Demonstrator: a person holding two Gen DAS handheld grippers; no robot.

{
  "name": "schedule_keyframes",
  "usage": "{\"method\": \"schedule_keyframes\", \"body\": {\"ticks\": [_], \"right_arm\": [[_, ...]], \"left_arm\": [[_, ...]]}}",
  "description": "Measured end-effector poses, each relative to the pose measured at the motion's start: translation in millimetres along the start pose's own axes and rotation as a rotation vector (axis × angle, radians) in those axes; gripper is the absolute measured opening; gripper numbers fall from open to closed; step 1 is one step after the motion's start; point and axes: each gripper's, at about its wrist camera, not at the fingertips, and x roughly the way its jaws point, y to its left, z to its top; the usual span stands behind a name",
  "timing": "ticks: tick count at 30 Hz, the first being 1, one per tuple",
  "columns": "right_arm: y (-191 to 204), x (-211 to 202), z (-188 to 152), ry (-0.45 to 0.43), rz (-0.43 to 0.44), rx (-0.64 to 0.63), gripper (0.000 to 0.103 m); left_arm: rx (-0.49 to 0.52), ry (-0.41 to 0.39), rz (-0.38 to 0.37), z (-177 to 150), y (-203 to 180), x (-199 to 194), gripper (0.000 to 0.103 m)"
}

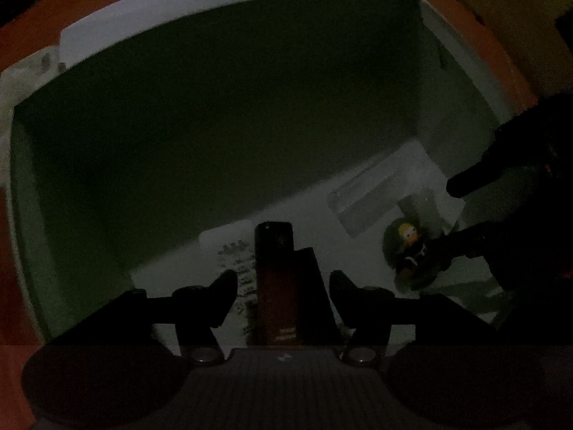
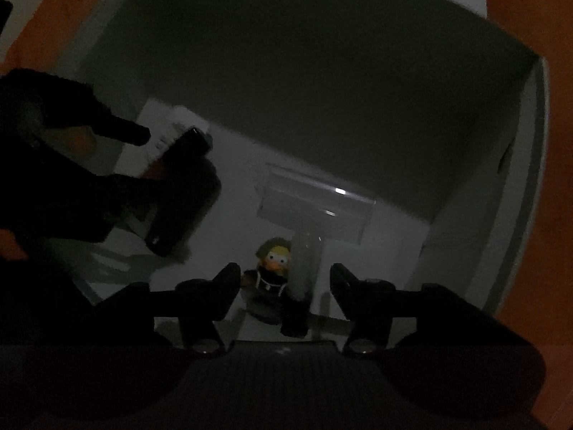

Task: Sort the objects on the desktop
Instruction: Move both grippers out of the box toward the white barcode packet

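Lighting: very dim in both views; fine detail is hard to read.
Container: white bin (image 1: pixel 462 82) with tall walls, filling most of both frames; its floor shows in the lower centre and lower right of the left wrist view.
Surface: orange tabletop (image 1: pixel 28 36) around the bin, along the frame edges.
Left gripper (image 1: pixel 283 283): lower centre of the left wrist view, inside the bin, fingers spread wide; a dark rectangular box stands between them with a gap on each side.
Dark box (image 1: pixel 274 279): slim, upright, brownish-red face with small pale print near its lower end; in the right wrist view it sits centre left beside the left gripper's dark body.
Printed card (image 1: pixel 236 261): white, dark lettering, lying on the bin floor behind and left of the dark box.
Right gripper (image 2: pixel 284 283): lower centre of the right wrist view, fingers set wide apart, clamping nothing.
Duck figure (image 2: pixel 274 261): small toy, yellow face, orange beak, greenish top, dark body; on the bin floor between the right gripper's fingers, nearer the left one; whether it touches is unclear.
Clear case (image 2: pixel 315 204): transparent rectangular box on the bin floor, just above the duck, centre right of that view.
Clear upright piece (image 2: pixel 304 268): translucent, just right of the duck; identity unclear.
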Motion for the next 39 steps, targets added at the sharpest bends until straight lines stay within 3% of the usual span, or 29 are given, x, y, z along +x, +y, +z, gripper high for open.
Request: {"method": "schedule_keyframes", "body": {"ticks": [4,10,19,24,31,37,39], "right_arm": [[0.5,-19.0,7.6,-0.044,0.01,0.027,0.067],[-2.0,-53.5,29.2,-0.127,0.051,0.073,0.067],[3.2,-89.4,80.9,-0.248,0.067,0.044,0.067],[9.2,-83.6,104.0,-0.255,0.096,0.058,0.067],[11.3,-79.4,134.6,-0.312,0.187,0.127,0.067],[17.9,-61.0,173.3,-0.334,0.186,0.156,0.067],[18.0,-54.1,182.9,-0.337,0.188,0.157,0.067]], "left_arm": [[-0.027,-0.023,-0.006,7.2,6.4,-16.6,0.053],[-0.113,-0.118,0.001,30.1,27.7,-51.1,0.056],[-0.379,-0.255,0.072,52.4,103.8,-81.3,0.057],[-0.555,-0.274,-0.089,53.0,142.6,-86.9,0.053],[-0.564,-0.376,-0.011,50.3,156.4,-111.5,0.058],[-0.633,-0.371,0.072,43.4,193.6,-95.3,0.058],[-0.657,-0.426,0.086,37.8,206.1,-90.7,0.058]]}}
